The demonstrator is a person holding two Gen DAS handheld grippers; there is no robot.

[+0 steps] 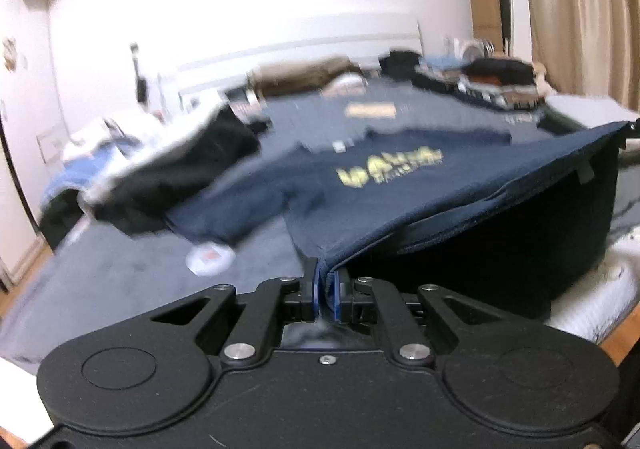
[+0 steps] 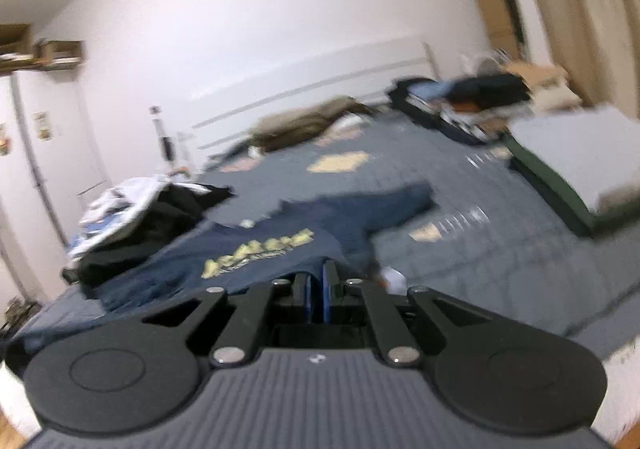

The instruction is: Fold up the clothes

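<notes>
A navy T-shirt (image 1: 400, 185) with yellow lettering is spread over a blue-grey bed. My left gripper (image 1: 326, 281) is shut on its hem corner and lifts that edge off the bed, so the cloth stretches taut to the right. In the right wrist view the same T-shirt (image 2: 280, 245) lies ahead, and my right gripper (image 2: 318, 281) is shut on the other end of its hem. Both views are blurred by motion.
A heap of black and white clothes (image 1: 160, 165) lies at the bed's left edge (image 2: 152, 217). Folded stacks (image 1: 492, 81) sit at the far right near the headboard. A brown garment (image 2: 304, 125) lies at the head. A white mattress edge (image 2: 576, 153) is right.
</notes>
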